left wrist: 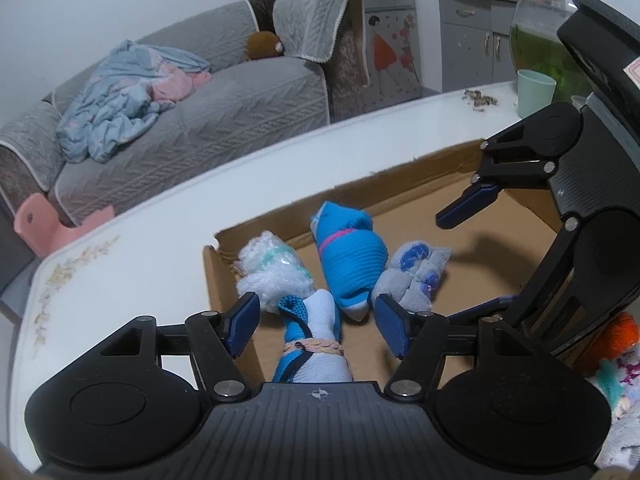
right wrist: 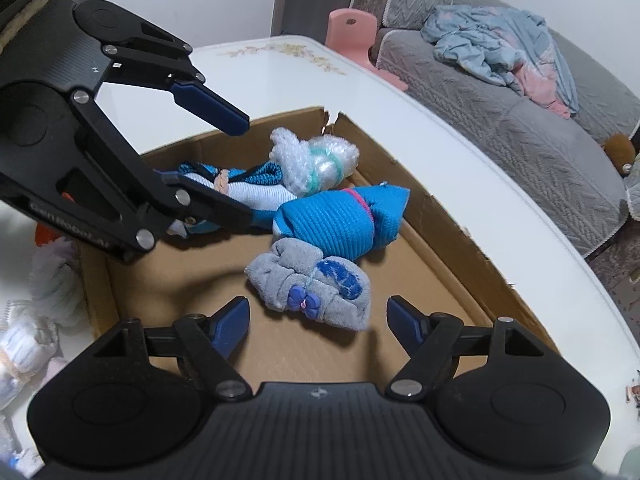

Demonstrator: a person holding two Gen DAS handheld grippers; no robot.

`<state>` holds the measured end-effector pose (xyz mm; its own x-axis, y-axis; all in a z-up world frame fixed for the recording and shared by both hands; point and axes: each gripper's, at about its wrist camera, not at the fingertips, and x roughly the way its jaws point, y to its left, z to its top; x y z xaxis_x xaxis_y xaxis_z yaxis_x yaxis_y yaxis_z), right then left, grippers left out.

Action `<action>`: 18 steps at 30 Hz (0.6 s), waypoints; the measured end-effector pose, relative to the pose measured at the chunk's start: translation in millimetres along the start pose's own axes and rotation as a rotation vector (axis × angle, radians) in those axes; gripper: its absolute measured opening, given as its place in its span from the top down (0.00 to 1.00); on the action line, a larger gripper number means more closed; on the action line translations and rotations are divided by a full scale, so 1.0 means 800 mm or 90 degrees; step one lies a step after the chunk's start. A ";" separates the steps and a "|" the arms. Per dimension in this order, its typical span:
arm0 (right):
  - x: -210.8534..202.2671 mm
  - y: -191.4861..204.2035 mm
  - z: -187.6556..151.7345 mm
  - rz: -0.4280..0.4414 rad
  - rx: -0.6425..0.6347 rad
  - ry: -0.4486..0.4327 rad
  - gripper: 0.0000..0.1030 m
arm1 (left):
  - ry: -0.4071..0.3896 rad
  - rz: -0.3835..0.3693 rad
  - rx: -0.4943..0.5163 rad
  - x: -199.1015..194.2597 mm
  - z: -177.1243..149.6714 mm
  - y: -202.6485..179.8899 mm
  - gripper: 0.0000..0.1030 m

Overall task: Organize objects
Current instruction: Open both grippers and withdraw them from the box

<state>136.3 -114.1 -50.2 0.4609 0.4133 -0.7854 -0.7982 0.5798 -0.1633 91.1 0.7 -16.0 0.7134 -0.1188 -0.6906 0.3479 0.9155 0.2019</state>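
Note:
A shallow cardboard box (left wrist: 400,168) (right wrist: 460,248) lies on the white table. In it are several rolled sock bundles: a fluffy white one (left wrist: 272,276) (right wrist: 316,160), a bright blue one (left wrist: 352,252) (right wrist: 340,220), a grey one with blue patches (left wrist: 412,276) (right wrist: 312,288), and a white-and-blue one tied with a band (left wrist: 312,336) (right wrist: 248,190). My left gripper (left wrist: 316,320) (right wrist: 240,172) is open with the white-and-blue bundle lying between its fingers. My right gripper (right wrist: 318,320) (left wrist: 472,260) is open just above the grey bundle.
More sock bundles lie outside the box, at the right in the left wrist view (left wrist: 616,344) and at the left in the right wrist view (right wrist: 36,332). A green cup (left wrist: 534,92) and a fish bowl (left wrist: 540,36) stand at the table's far end. A grey sofa (left wrist: 192,120) runs alongside.

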 end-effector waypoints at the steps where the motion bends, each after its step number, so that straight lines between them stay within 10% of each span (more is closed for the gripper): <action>1: -0.005 0.001 0.000 -0.003 0.000 -0.004 0.29 | -0.006 0.006 0.005 -0.006 0.000 -0.002 0.31; 18: -0.163 0.060 -0.110 -0.047 0.055 -0.111 0.20 | -0.073 0.009 -0.096 -0.175 -0.116 -0.009 0.18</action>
<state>3.6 -201.8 -8.1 0.5837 0.4784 -0.6561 -0.7267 0.6682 -0.1592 -67.6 46.7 14.9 0.7856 -0.1406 -0.6025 0.2478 0.9638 0.0982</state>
